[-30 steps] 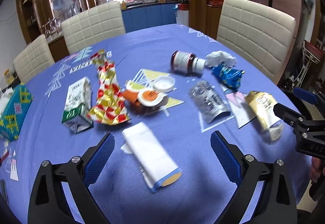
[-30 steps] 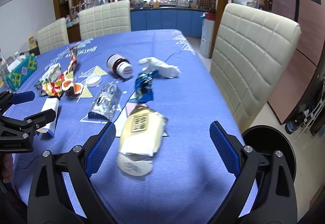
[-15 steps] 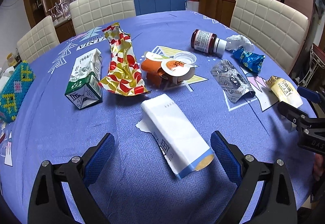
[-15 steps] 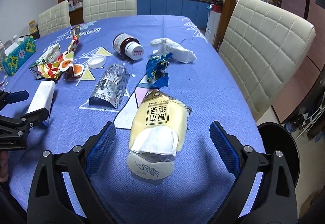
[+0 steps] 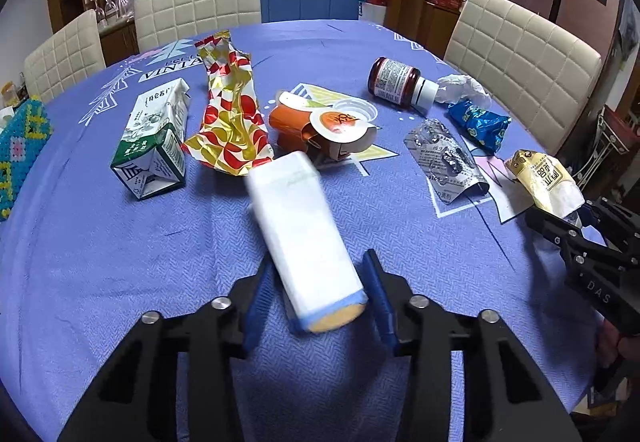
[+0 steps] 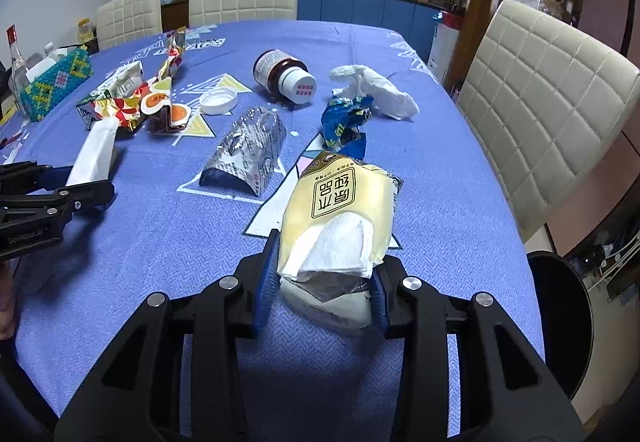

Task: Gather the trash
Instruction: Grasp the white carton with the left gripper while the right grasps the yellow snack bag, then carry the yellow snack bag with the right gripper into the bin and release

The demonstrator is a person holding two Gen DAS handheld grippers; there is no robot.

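A white carton with a blue-rimmed end (image 5: pixel 304 230) lies on the blue tablecloth (image 5: pixel 120 262), blurred. It sits between the blue pads of my left gripper (image 5: pixel 318 270), whose jaws are closing and touch both its sides. In the right wrist view a yellow packet with a white tissue tucked in it (image 6: pixel 340 213) lies lengthwise in my right gripper (image 6: pixel 326 262). Those jaws are closing too, and the pads (image 6: pixel 269 274) press its flanks. Each gripper also shows in the other's view: the right gripper (image 5: pixel 568 219) and the left gripper (image 6: pixel 60 193).
More litter lies further back: a green milk carton (image 5: pixel 152 145), a red-gold foil wrapper (image 5: pixel 232 113), an orange cup pack (image 5: pixel 320 125), a brown jar (image 5: pixel 396 81), silver foil (image 5: pixel 448 161) and a blue wrapper (image 5: pixel 478 123). A black bin (image 6: pixel 560 314) stands beside the table, and cream chairs (image 6: pixel 552 101) surround it.
Both grippers have sunk toward the table and drawn their jaws in from wide open, the left onto the white carton, the right onto the yellow packet.
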